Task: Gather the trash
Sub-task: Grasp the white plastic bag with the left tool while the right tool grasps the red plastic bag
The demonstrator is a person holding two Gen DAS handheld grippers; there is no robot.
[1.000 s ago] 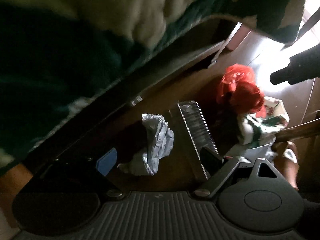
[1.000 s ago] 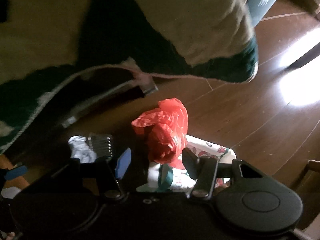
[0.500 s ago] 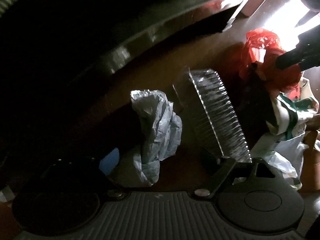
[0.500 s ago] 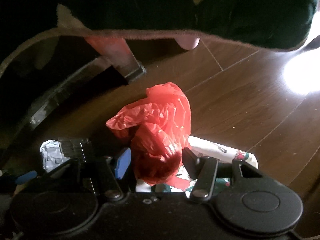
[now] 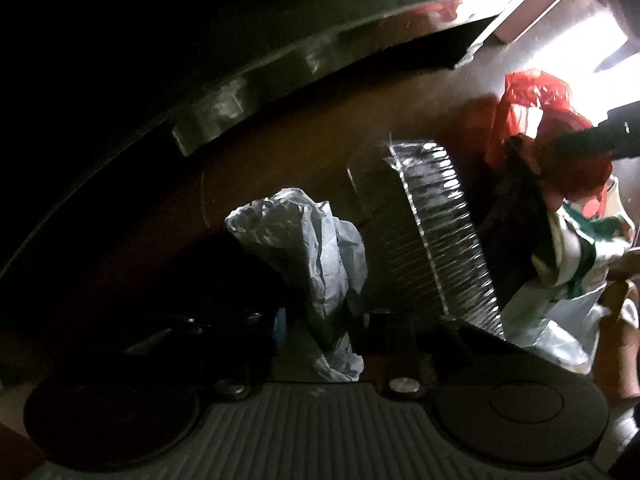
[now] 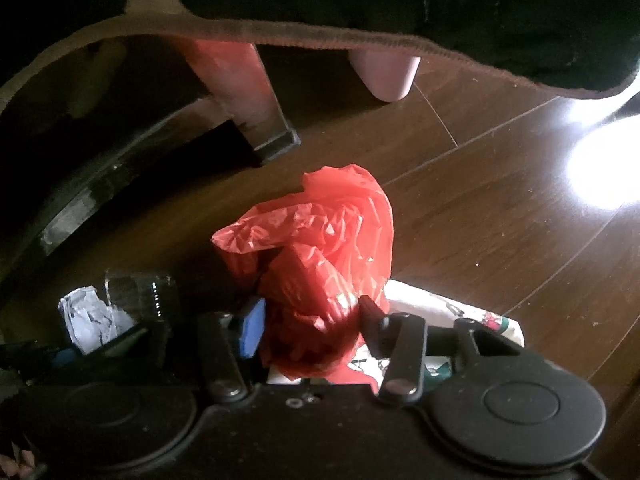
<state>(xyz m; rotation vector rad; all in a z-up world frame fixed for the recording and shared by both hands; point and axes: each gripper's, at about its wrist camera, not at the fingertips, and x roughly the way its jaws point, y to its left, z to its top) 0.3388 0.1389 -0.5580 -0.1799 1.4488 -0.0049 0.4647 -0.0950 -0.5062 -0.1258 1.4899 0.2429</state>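
A crumpled pale grey plastic bag (image 5: 312, 248) lies on the dark wooden floor. My left gripper (image 5: 320, 320) points down over it, its jaws closing and pinching the bag's lower part. To the right stands a clear ribbed plastic tray (image 5: 436, 232), then a red plastic bag (image 5: 532, 120) on a white-and-green printed bag (image 5: 572, 256). In the right wrist view the red bag (image 6: 320, 264) fills the gap of my right gripper (image 6: 312, 324). Its jaws are closing, and the blue pad (image 6: 252, 328) touches the bag. The pale bag (image 6: 92, 316) and the tray (image 6: 140, 292) show at far left.
A dark curved furniture base (image 5: 248, 92) runs behind the trash. Pink furniture legs (image 6: 384, 76) stand under a hanging dark blanket edge (image 6: 320, 36). Wooden floor (image 6: 500, 240) stretches right, with a bright glare patch (image 6: 600, 176). A hand (image 5: 616, 352) shows at the left view's right edge.
Both grippers have come down close to the floor. The left jaws have narrowed sharply around the pale bag, and the right jaws have narrowed around the red bag.
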